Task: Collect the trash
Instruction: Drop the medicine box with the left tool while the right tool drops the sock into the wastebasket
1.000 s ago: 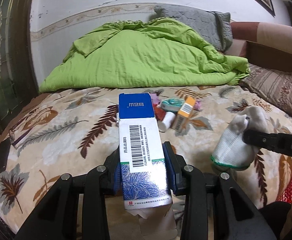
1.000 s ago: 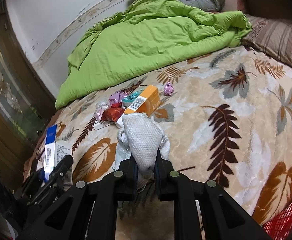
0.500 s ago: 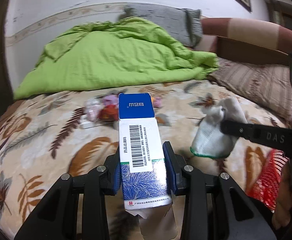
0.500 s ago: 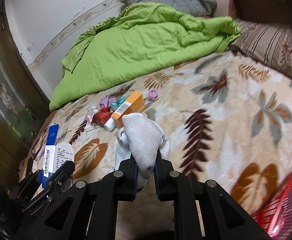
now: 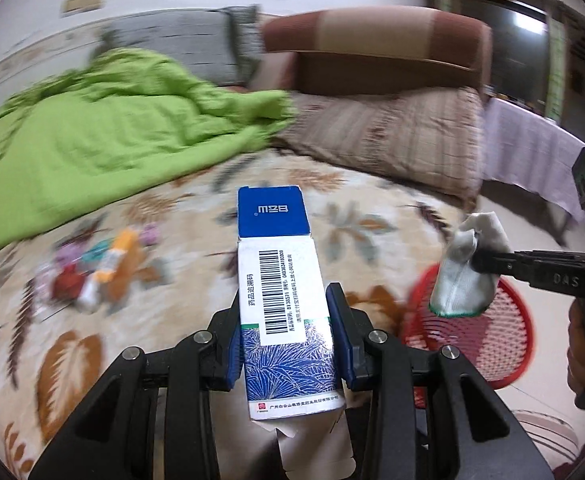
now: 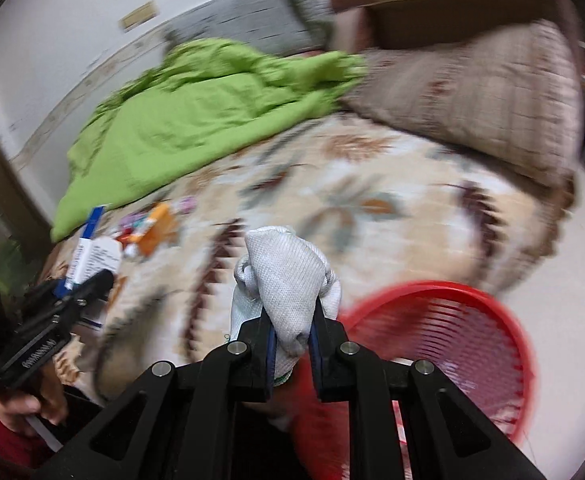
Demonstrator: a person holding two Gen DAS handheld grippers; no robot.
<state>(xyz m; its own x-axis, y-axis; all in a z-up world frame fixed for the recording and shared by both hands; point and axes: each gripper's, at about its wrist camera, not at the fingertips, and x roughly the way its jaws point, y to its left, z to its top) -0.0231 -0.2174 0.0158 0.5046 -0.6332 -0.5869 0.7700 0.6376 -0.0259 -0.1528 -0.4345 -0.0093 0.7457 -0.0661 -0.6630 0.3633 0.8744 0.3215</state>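
My left gripper (image 5: pixel 284 344) clamped on the medicine box (image 5: pixel 282 304) over the bed's near edge, right gripper (image 6: pixel 290 344) pinching the white glove (image 6: pixel 288 284) above the red basket (image 6: pixel 472 328) rim; letting go early risks the glove snagging the rim or landing outside.

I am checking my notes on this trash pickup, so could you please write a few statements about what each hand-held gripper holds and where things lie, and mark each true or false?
1. The left hand-held gripper is shut on a blue and white box. True.
2. The right hand-held gripper is empty. False: it is shut on a white glove.
3. A red basket stands on the floor beside the bed. True.
4. The bed holds no more trash. False: a small pile of wrappers and packets lies there.
5. The green blanket is in the basket. False: it lies on the bed.
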